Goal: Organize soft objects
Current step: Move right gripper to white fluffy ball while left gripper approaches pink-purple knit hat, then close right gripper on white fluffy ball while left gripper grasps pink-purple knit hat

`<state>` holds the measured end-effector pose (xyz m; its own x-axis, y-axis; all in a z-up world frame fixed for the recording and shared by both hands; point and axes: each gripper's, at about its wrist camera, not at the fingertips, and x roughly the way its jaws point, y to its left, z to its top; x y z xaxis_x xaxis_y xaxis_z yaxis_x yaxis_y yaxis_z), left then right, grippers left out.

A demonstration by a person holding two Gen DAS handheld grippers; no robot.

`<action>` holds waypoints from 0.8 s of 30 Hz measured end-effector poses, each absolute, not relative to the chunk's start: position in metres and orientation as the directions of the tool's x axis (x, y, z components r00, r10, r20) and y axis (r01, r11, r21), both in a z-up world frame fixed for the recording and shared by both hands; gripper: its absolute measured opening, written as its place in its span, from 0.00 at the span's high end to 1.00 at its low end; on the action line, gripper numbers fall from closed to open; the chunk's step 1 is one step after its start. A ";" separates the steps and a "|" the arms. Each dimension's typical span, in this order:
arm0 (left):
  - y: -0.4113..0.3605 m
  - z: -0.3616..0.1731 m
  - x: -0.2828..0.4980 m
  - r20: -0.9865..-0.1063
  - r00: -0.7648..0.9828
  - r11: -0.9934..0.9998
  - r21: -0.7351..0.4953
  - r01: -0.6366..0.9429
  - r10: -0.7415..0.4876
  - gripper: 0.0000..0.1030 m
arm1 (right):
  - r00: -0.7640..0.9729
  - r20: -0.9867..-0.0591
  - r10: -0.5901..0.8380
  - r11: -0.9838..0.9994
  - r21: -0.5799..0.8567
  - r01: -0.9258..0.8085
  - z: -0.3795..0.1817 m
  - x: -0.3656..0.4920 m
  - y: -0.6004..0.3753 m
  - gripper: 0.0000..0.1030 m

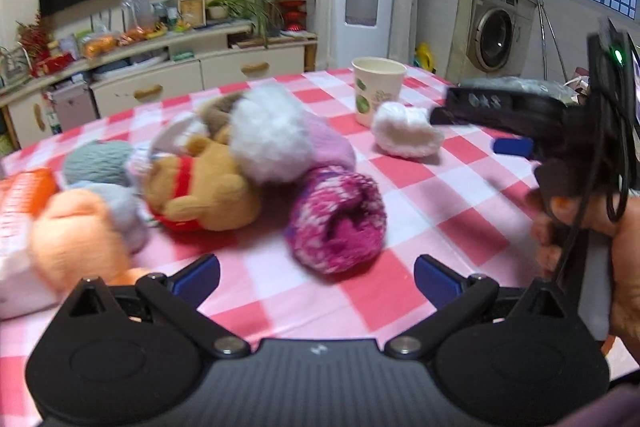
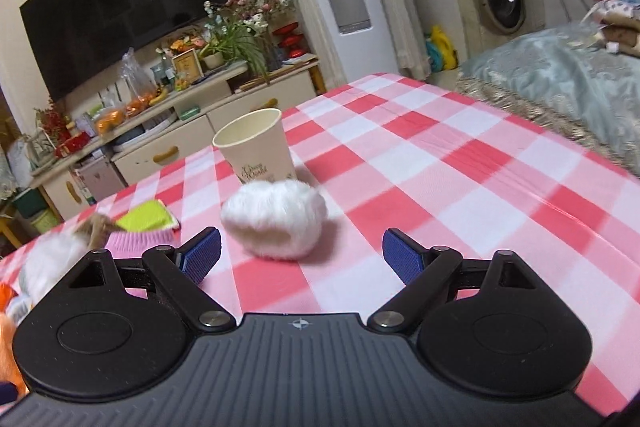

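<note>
A heap of soft things lies on the checked tablecloth (image 1: 432, 187): a yellow bear plush (image 1: 200, 183), a white fluffy ball (image 1: 268, 135), grey yarn (image 1: 98, 163), an orange plush (image 1: 80, 235) and a magenta-white knit roll (image 1: 338, 219). My left gripper (image 1: 316, 277) is open, just short of the knit roll. A separate white fluffy piece (image 2: 276, 219) lies by a paper cup (image 2: 256, 147). My right gripper (image 2: 302, 253) is open, with the white piece just ahead between its fingers; it also shows in the left wrist view as the right gripper (image 1: 472, 131) beside that piece (image 1: 406, 135).
A pink knit item (image 2: 140, 241) and a lime cloth (image 2: 148, 221) lie left of the white piece. An orange-and-white package (image 1: 20, 219) sits at the table's left edge. A grey-blue cushion (image 2: 560, 83) borders the table's right side. A hand (image 1: 592, 239) holds the right gripper.
</note>
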<state>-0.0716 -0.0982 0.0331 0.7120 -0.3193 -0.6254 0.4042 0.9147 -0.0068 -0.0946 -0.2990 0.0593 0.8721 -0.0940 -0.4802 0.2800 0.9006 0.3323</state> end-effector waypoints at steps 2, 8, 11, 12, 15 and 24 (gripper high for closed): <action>-0.109 0.026 -0.060 -0.639 0.697 0.913 -0.022 0.408 -0.327 0.01 | 0.876 -0.478 -0.067 0.903 0.345 0.257 0.058 -0.088 -0.300 0.00; -0.127 0.013 -0.033 -0.657 0.675 0.916 -0.061 0.396 -0.335 0.01 | 0.869 -0.491 -0.066 0.928 0.290 0.234 0.059 -0.063 -0.292 0.00; -0.132 0.008 -0.019 -0.665 0.667 0.922 -0.089 0.378 -0.337 0.01 | 0.857 -0.513 -0.048 0.937 0.275 0.217 0.057 -0.037 -0.299 0.00; -0.132 0.008 -0.016 -0.666 0.666 0.923 -0.096 0.372 -0.337 0.01 | 0.854 -0.519 -0.041 0.940 0.269 0.209 0.056 -0.033 -0.299 0.00; -0.134 0.006 -0.008 -0.660 0.669 0.926 -0.113 0.361 -0.341 0.04 | 0.844 -0.536 -0.025 0.943 0.266 0.198 0.056 -0.023 -0.300 0.00; -0.127 0.004 0.002 -0.681 0.641 0.926 -0.158 0.344 -0.354 0.32 | 0.843 -0.535 -0.047 0.951 0.234 0.202 0.064 -0.011 -0.307 0.20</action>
